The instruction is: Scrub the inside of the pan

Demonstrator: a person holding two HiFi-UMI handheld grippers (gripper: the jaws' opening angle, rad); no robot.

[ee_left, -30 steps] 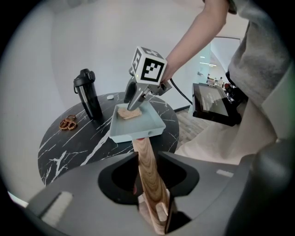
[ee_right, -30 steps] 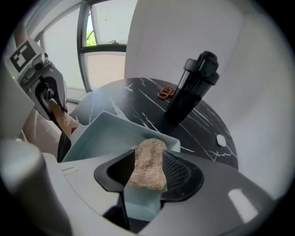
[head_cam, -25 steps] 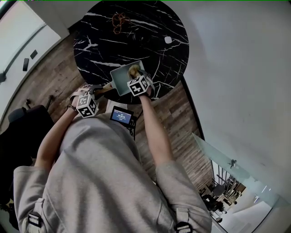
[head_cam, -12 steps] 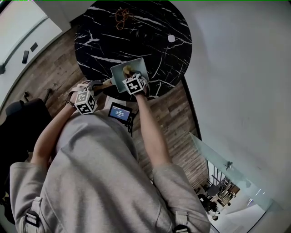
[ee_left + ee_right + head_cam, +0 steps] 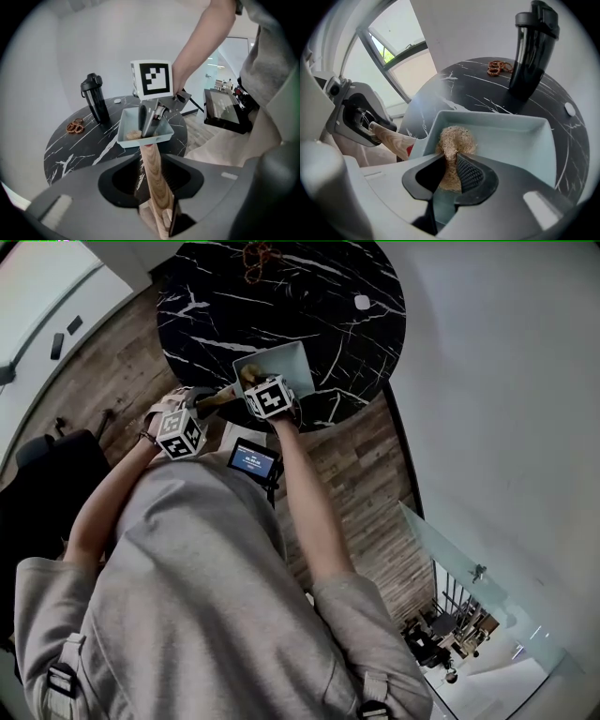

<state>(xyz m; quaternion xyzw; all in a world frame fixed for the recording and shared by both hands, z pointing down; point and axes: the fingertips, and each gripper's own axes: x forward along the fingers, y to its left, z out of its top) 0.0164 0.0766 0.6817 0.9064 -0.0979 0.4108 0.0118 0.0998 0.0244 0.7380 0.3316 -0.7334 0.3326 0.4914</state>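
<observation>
The left gripper [image 5: 155, 208] clamps the pale wooden handle [image 5: 151, 168] of the pale blue rectangular pan [image 5: 520, 140] on the round black marble table [image 5: 487, 93]. The right gripper [image 5: 451, 171], its jaws just narrowed, pinches the tan fibrous scrubber [image 5: 454, 138] in the handle-side corner, with the pan's floor stretching away beyond it.

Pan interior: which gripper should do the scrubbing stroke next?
Right. The right gripper, whose jaws have just been closing on the scrubber, is inside the pan; the left gripper clamps the wooden handle.
</observation>
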